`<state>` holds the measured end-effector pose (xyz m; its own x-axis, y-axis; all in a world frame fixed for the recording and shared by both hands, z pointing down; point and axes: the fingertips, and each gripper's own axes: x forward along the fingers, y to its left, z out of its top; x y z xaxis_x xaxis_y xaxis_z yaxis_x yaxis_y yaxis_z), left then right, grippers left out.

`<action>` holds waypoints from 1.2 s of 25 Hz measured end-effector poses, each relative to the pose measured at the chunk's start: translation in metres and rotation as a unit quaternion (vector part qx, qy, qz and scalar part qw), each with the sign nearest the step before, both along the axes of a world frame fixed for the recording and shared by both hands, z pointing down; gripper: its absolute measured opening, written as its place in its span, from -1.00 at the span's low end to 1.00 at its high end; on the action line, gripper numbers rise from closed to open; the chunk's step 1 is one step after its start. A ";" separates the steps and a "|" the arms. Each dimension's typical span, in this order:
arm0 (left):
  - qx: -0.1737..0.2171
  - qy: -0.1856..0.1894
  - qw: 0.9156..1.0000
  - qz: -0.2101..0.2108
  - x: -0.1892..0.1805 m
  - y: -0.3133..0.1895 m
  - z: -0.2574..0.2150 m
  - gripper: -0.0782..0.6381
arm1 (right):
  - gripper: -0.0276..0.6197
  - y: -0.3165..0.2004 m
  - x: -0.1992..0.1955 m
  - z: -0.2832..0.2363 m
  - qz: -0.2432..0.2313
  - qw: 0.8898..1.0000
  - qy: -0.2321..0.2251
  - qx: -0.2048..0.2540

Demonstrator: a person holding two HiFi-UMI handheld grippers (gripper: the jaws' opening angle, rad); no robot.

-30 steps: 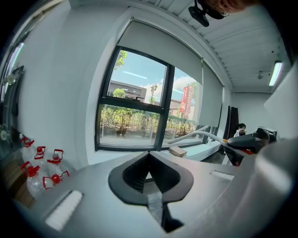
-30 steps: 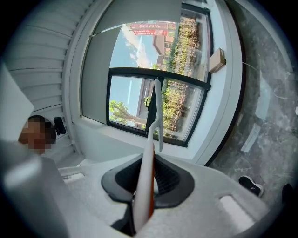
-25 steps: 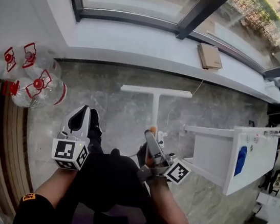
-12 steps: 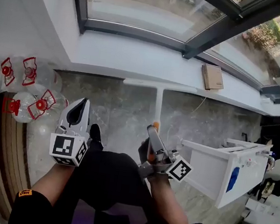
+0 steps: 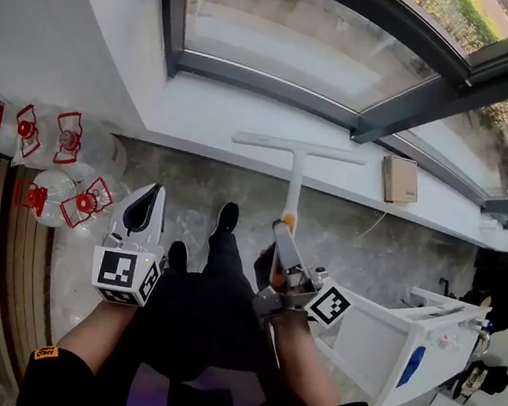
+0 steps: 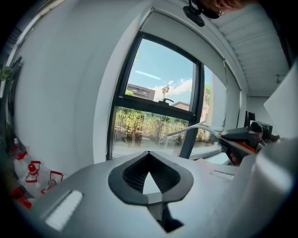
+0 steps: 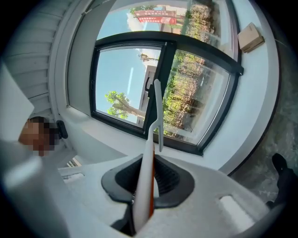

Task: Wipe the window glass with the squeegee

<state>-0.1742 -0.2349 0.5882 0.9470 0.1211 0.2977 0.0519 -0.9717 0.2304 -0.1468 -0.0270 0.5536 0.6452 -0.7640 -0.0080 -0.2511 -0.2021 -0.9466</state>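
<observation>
The white T-shaped squeegee [image 5: 295, 161] stands upright in front of me, its blade level with the window sill [image 5: 222, 99] below the window glass [image 5: 297, 30]. My right gripper [image 5: 281, 234] is shut on its orange-ended handle. In the right gripper view the handle [image 7: 148, 162] runs up from between the jaws to the blade [image 7: 158, 111], which points at the glass [image 7: 125, 83]. My left gripper [image 5: 149, 196] hangs to the left, shut and holding nothing. In the left gripper view its jaws [image 6: 149, 157] meet, and the squeegee [image 6: 193, 130] shows at the right.
Several big water bottles [image 5: 58, 161] with red handles stand on the floor at the left. A brown cardboard box [image 5: 400, 179] lies on the sill at the right. A white cabinet [image 5: 398, 344] stands at the lower right. My legs and shoes [image 5: 223, 226] are below.
The right gripper has raised the squeegee from over the floor up to the sill, toward the glass. My view has tilted up. The left gripper has hardly moved.
</observation>
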 end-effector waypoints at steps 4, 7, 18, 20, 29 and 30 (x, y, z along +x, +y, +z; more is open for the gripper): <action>0.015 -0.005 0.999 -0.029 0.030 -0.009 -0.001 -0.74 | -0.79 -0.008 0.040 0.006 -0.027 1.000 0.000 0.006; 0.030 -0.003 0.998 -0.052 0.060 -0.015 -0.007 -0.74 | -0.79 -0.015 0.077 0.004 -0.052 0.999 0.007 0.017; 0.056 0.041 0.993 -0.093 0.164 0.002 -0.068 -0.74 | -0.79 0.002 0.179 -0.029 -0.097 0.992 0.073 0.025; 0.059 0.051 0.992 -0.097 0.176 0.004 -0.080 -0.74 | -0.79 0.001 0.189 -0.036 -0.097 0.992 0.076 0.037; 0.058 0.083 0.992 -0.080 0.220 -0.012 -0.105 -0.74 | -0.79 -0.015 0.223 -0.067 -0.082 0.989 0.119 0.034; 0.058 0.091 0.991 -0.073 0.228 -0.015 -0.114 -0.74 | -0.79 -0.017 0.230 -0.077 -0.075 0.988 0.130 0.034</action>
